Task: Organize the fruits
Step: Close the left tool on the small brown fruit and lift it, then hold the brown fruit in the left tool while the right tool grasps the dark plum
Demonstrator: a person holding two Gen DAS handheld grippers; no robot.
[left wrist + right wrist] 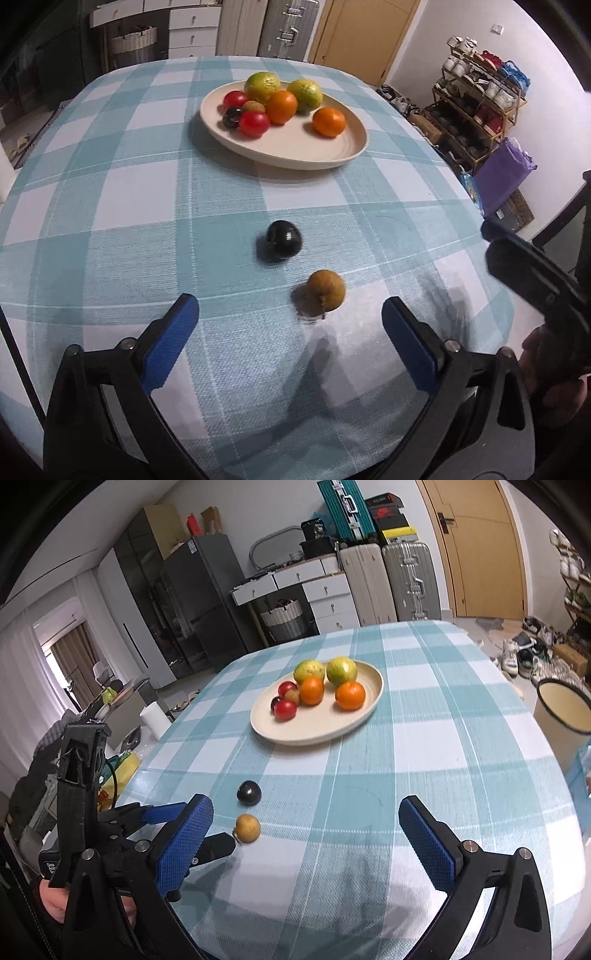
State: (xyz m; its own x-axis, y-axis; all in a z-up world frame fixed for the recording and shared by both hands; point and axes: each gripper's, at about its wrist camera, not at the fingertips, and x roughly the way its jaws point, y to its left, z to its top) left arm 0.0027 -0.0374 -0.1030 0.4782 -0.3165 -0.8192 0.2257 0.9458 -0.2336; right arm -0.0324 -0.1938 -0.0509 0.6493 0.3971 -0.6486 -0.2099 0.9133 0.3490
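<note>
On the near part of the checked tablecloth (pixel 110 229) lie two loose fruits: a small brown fruit (pixel 325 290) with a short stem, and just beyond it a dark plum (pixel 284 236), the pair close but not touching. Both sit on the cloth, well apart from the plate.

Cream oval plate (pixel 343 153), farther back on the table, holds the sorted lot: two green-yellow citrus (pixel 263 85) at the rear, two oranges (pixel 328 122), two red fruits (pixel 254 123), one dark fruit (pixel 232 117) and one small tan fruit (pixel 254 107) tucked among them.

Left gripper (pixel 290 325): jaws spread wide, blue pads (pixel 171 347) clear of everything, nothing held; the brown fruit lies just ahead of the gap, nearer the right-hand pad. In the right wrist view the same gripper (pixel 207 825) shows at lower left, its finger tip close beside the brown fruit (pixel 248 828), contact not discernible.

Right gripper (pixel 306 834): jaws spread wide, empty, hovering over the cloth to the right of the two loose fruits.

Surroundings: suitcases (pixel 406 579), a white drawer unit (pixel 328 598), a wooden door (pixel 480 546), a shoe rack (pixel 476 107) and a cream bin (pixel 561 716) beside the table.
</note>
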